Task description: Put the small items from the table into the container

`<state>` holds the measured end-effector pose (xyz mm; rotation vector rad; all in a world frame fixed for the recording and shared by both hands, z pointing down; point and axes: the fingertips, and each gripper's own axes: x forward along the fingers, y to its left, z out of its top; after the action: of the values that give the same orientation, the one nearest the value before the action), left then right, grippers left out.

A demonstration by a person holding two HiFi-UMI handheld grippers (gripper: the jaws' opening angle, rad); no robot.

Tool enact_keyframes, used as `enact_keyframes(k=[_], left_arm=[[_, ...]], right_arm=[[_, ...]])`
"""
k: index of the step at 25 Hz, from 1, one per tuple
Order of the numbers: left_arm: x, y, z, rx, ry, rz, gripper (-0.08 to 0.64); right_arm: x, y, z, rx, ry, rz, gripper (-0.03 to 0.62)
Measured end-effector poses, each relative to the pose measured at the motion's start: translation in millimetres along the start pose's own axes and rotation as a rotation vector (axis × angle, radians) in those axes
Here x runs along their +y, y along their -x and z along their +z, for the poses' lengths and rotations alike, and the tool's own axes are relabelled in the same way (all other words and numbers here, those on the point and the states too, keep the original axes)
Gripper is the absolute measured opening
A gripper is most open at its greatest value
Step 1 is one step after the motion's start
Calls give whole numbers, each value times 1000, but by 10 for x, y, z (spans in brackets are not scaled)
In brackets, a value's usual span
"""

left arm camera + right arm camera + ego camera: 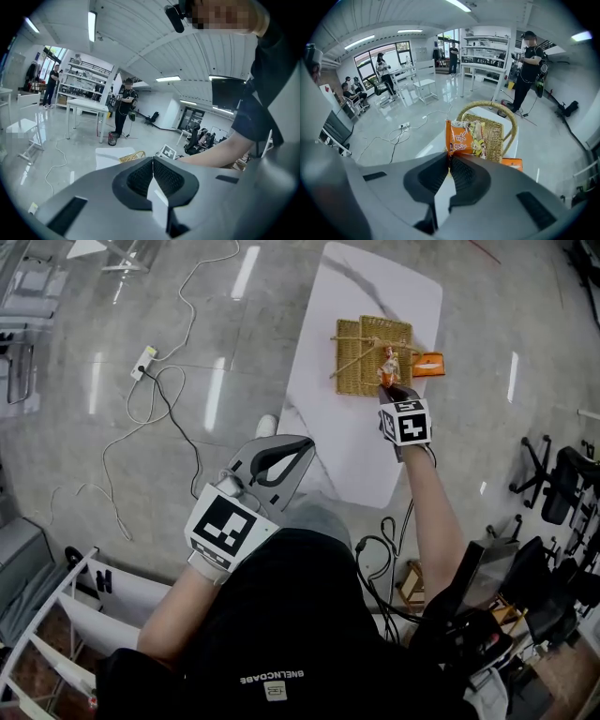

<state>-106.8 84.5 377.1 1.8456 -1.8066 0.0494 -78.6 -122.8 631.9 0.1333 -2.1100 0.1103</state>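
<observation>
Open lab hall with a glossy grey floor, where a power strip [142,362] and its cable are lying loose. A white marble-pattern table [356,456] is standing before the person and carrying a wicker basket [361,371] with a hoop handle. The item in hand is an orange snack packet [466,138]. Judgement: it is looking light, crinkly and slippery, with a puffed body and probably brittle contents, so the flat seam edge is seeming the better hold than the middle. The right gripper [389,390] is doing just that, with its jaws clamping the packet's lower edge and the rest standing up beyond the tips. The packet is hanging over the basket's near right part; I cannot tell whether it is touching the weave. A second flat orange pack [429,364] is lying on the table just beside the basket's right side. The left gripper [153,164] is sitting clenched on nothing, held back by the person's body and well apart from the table.
</observation>
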Motion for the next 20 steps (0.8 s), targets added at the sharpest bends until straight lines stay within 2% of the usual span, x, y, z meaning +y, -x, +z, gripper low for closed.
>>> enact_keyframes(k=[9, 20], left_arm=[[252, 64, -103, 4, 53, 34, 8], [523, 163, -220, -2, 107, 72, 8]], right_arm=[[-113, -312, 83, 60, -2, -7, 18], [-267, -636, 70, 145, -58, -7, 18]])
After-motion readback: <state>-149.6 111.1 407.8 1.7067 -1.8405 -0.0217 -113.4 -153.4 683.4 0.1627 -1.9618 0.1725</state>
